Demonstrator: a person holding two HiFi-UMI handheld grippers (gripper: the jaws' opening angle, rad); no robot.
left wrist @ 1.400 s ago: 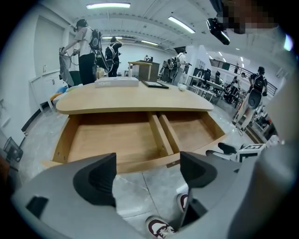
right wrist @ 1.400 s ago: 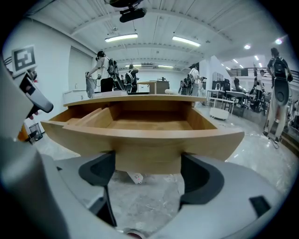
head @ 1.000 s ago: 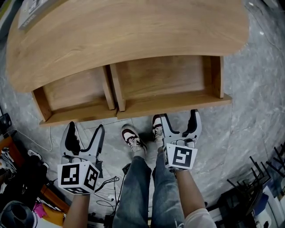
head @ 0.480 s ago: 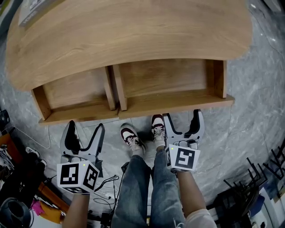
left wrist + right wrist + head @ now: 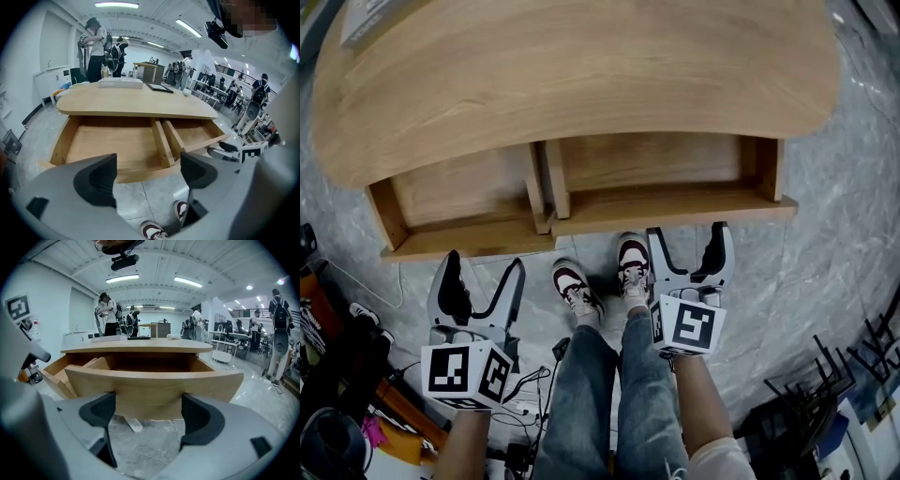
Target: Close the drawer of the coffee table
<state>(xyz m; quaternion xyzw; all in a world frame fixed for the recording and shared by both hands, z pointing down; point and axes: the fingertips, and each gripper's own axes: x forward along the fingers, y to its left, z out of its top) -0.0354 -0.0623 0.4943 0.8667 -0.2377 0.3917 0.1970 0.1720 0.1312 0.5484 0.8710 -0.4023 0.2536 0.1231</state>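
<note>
The oval wooden coffee table has two drawers pulled out toward me. The left drawer stands further out than the right drawer. My right gripper is open, its tips right at the right drawer's front board, which fills the space ahead of the right gripper. My left gripper is open and holds nothing, hanging over the floor a short way before the left drawer's front. In the left gripper view both empty drawers lie beyond the left gripper.
My shoes stand on the grey marble floor between the grippers. Cables and a power strip lie behind me, with clutter at the left and black metal legs at the right. A white box sits on the tabletop.
The right drawer has slid a little way in under the tabletop, now set back from the left drawer's front. My right gripper has followed it forward. The left gripper has barely moved.
</note>
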